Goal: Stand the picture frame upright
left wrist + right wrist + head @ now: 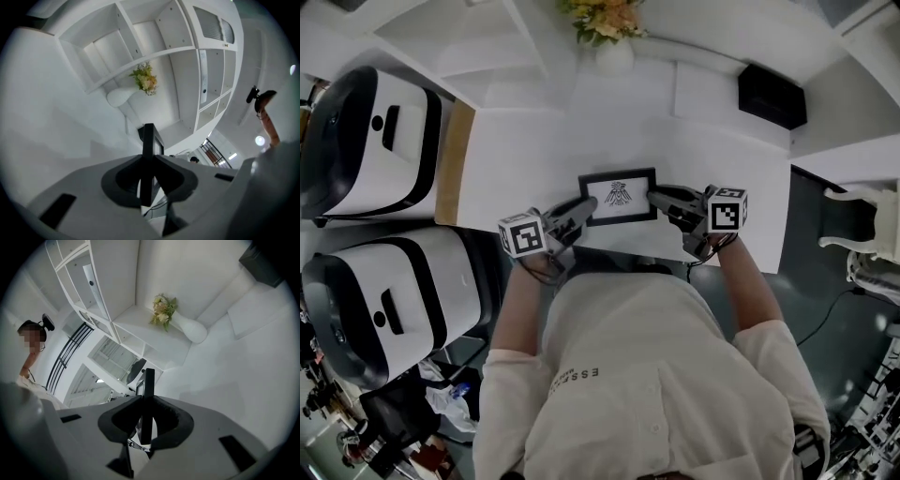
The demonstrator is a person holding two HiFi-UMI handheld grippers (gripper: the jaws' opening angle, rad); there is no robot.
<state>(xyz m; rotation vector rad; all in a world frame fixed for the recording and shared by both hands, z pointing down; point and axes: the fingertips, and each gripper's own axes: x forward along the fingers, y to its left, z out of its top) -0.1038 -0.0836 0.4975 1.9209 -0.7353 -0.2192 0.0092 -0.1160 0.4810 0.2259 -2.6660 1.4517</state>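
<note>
A black picture frame [619,197] with a white print of a dark figure is held over the white table [525,150], near its front edge. My left gripper [579,210] is shut on the frame's left edge. My right gripper [659,199] is shut on its right edge. In the left gripper view the frame [148,154] appears edge-on between the pinching jaws. The right gripper view shows the same: the frame's thin black edge [148,399] clamped between the jaws. The frame's back and stand are hidden.
A white vase with yellow flowers [609,37] stands at the table's far side, a black box [773,96] at the far right. Two white-and-black machines [375,141] [394,305] stand to the left. White shelves [154,42] rise behind the table.
</note>
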